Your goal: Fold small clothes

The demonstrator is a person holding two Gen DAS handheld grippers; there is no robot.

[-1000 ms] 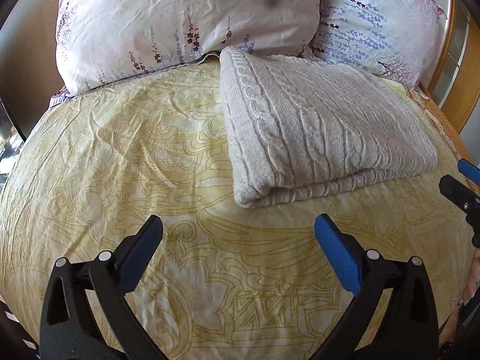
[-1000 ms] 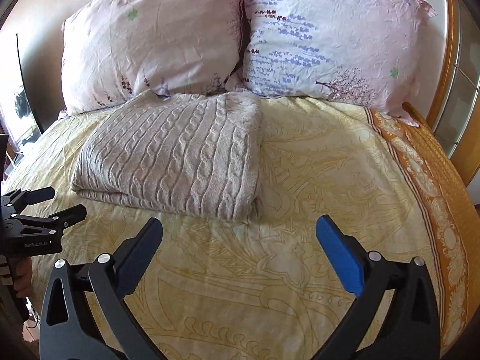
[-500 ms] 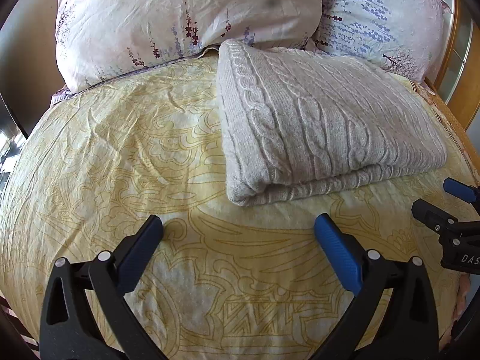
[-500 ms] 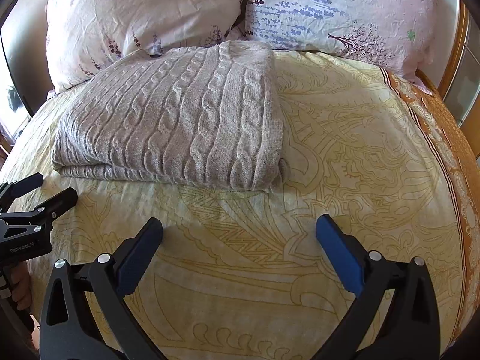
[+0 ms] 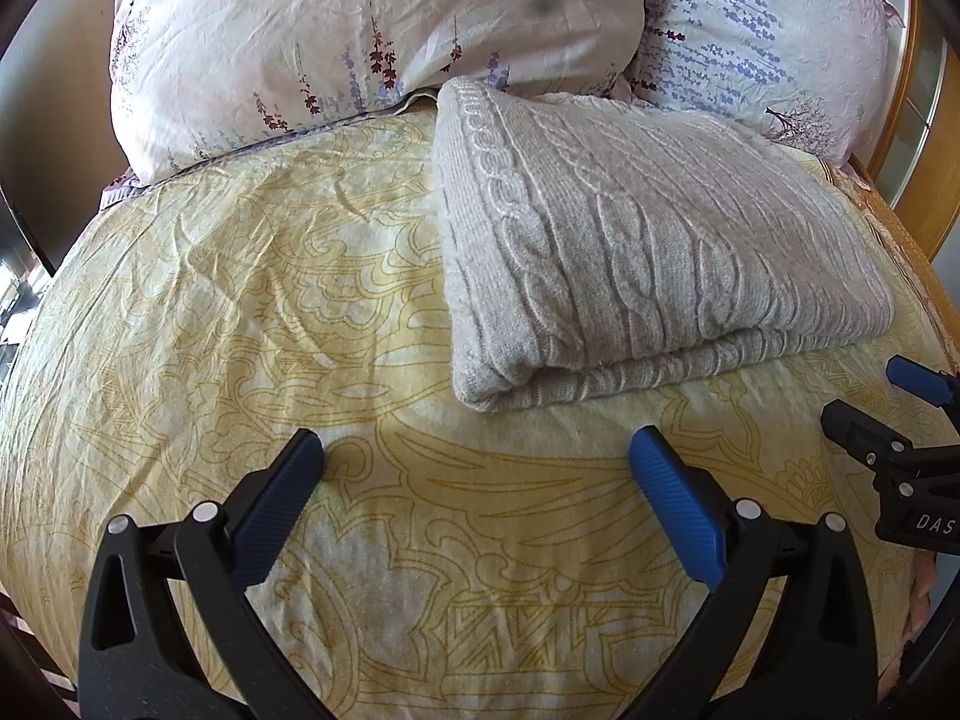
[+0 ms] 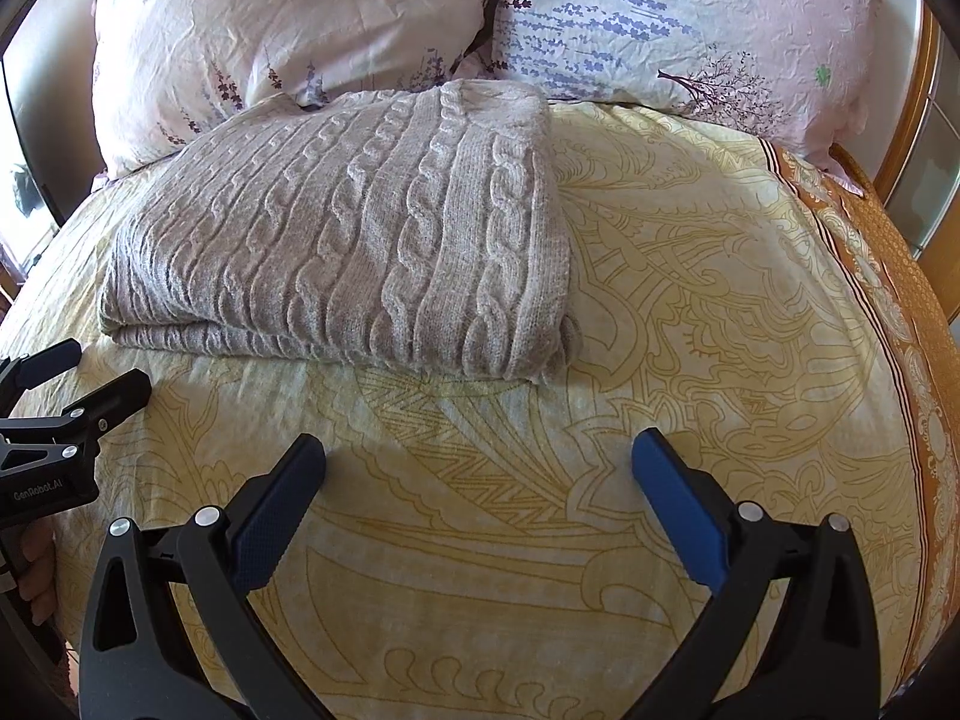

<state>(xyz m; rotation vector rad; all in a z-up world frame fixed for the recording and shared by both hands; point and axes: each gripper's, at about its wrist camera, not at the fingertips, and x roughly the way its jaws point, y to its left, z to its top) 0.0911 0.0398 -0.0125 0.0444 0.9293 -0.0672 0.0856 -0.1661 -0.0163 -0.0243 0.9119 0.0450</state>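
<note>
Grey cable-knit sweater (image 5: 648,246) lay folded on the yellow patterned bedspread (image 5: 240,312), its far edge touching two floral pillows (image 6: 288,42); the left gripper (image 5: 474,480) and right gripper (image 6: 477,480) hovered near its front edge, fingers (image 6: 678,498) spread wide, holding nothing.

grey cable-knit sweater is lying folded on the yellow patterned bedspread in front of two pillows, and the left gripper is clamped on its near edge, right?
Not quite. The left gripper is open and holds nothing, short of the grey cable-knit sweater, as the left wrist view shows. The sweater does lie folded on the yellow patterned bedspread before the two pillows.
</note>
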